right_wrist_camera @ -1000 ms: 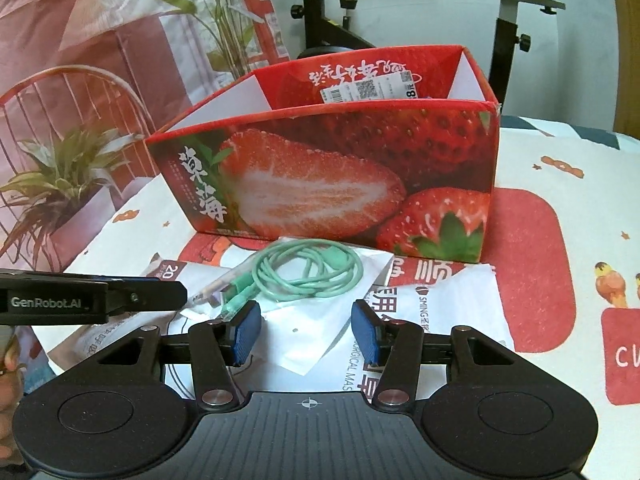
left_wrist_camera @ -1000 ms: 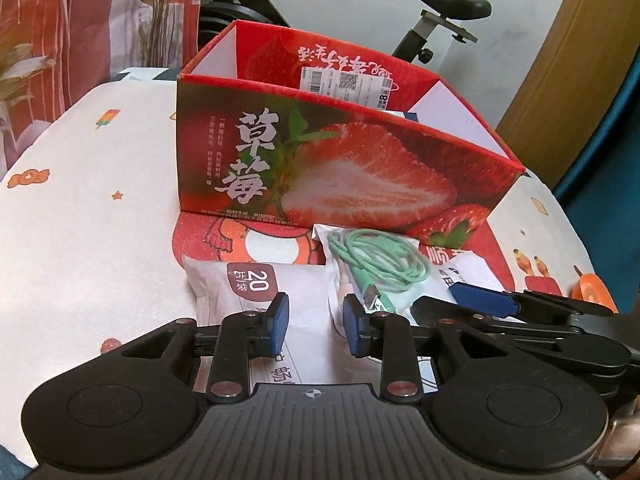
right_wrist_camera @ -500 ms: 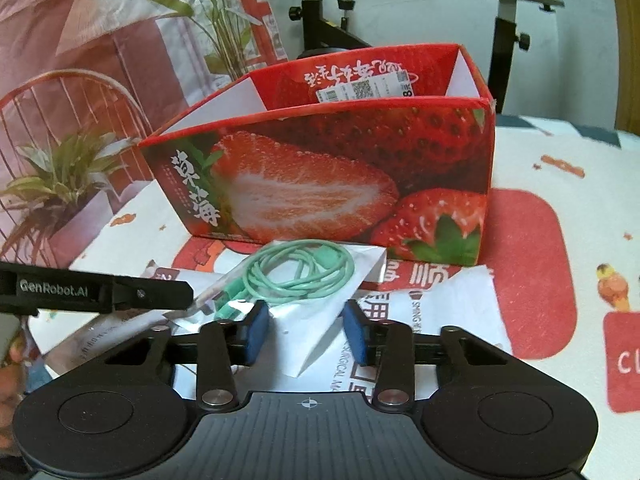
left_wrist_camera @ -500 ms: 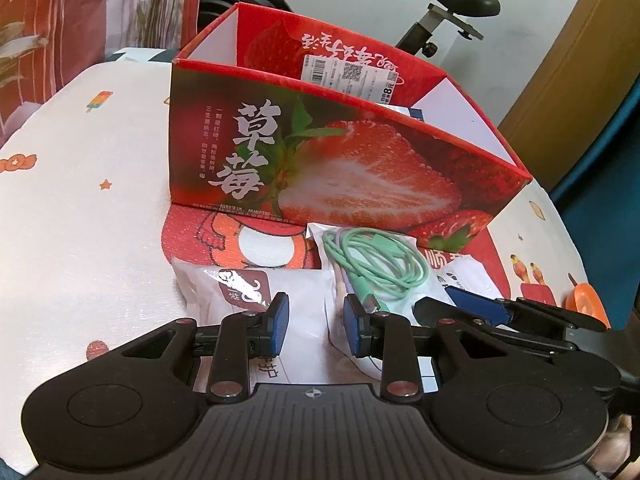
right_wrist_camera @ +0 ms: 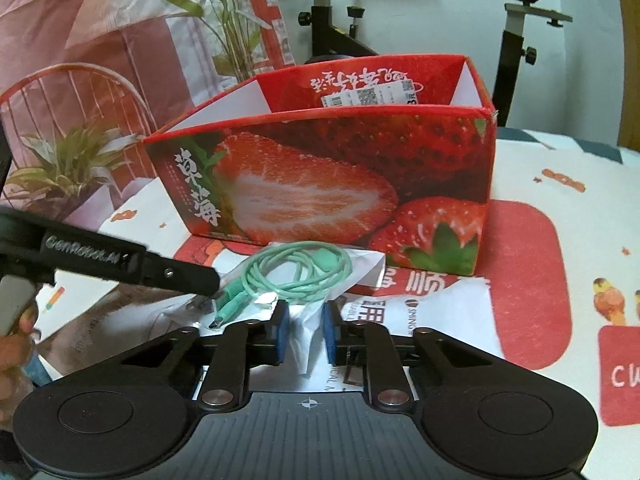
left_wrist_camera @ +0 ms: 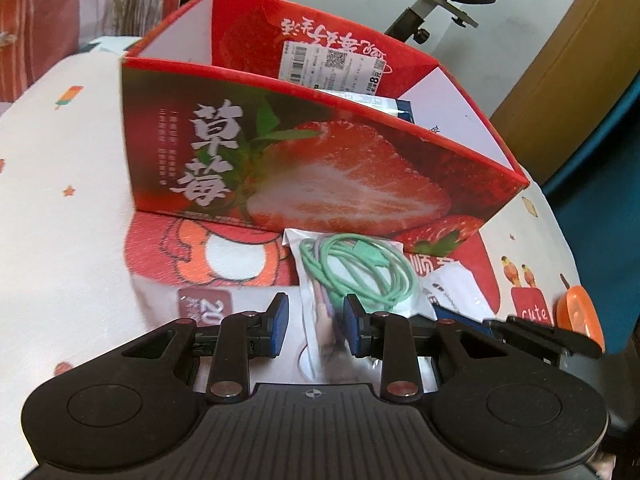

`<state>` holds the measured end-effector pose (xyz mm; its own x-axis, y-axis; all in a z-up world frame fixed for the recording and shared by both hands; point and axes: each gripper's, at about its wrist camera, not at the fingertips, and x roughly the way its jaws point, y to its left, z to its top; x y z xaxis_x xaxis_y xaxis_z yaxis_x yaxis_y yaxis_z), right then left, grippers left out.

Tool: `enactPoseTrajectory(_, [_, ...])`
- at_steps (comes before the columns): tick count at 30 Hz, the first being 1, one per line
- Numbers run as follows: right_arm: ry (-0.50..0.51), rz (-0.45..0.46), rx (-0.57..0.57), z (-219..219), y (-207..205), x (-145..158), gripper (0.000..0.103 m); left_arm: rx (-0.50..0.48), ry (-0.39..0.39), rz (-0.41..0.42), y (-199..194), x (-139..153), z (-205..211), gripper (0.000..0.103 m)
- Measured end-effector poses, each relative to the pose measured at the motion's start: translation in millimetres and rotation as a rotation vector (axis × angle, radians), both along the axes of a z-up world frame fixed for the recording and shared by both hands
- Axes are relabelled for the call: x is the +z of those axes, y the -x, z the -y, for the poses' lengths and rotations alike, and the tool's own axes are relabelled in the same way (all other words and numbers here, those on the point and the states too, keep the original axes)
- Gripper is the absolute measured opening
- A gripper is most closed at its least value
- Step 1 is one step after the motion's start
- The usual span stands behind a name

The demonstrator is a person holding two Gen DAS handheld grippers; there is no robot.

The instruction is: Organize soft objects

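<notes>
On the cartoon-print tablecloth [right_wrist_camera: 568,208], the red strawberry-printed cardboard box [right_wrist_camera: 328,188] already holds some packets, while the right gripper [right_wrist_camera: 304,330] pinches the clear bag with the coiled mint-green cable [right_wrist_camera: 298,270] just before it, the left gripper [left_wrist_camera: 314,320] gaping over that bag, other white packets [left_wrist_camera: 452,284] unsorted.

The box [left_wrist_camera: 304,168] is rocking bright red with a huge sliced strawberry print and white lettering. At about 6 o'clock from it, the mint-green cable [left_wrist_camera: 360,272] is sitting on a white packet [right_wrist_camera: 316,320]. The tongs' pads [left_wrist_camera: 280,316] are showing blue, and the tablecloth [left_wrist_camera: 60,220] is looking white with red cartoon patches.
</notes>
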<state>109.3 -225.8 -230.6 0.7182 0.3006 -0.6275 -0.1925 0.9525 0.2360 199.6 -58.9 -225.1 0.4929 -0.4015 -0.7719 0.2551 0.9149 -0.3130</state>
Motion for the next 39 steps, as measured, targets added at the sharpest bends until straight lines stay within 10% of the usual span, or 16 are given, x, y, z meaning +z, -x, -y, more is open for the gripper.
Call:
enactPoseTrajectory(16, [-0.03, -0.008, -0.026, 13.2, 1.8, -5.4, 0.014, -0.044, 0.1, -0.097, -22.7, -16.3, 16.6, 0.038])
enactPoseTrajectory(39, [0.061, 0.07, 0.012, -8.8, 23.9, 21.5, 0.009, -0.035, 0.114, 0.074, 36.8, 8.9, 0.1, 0.029])
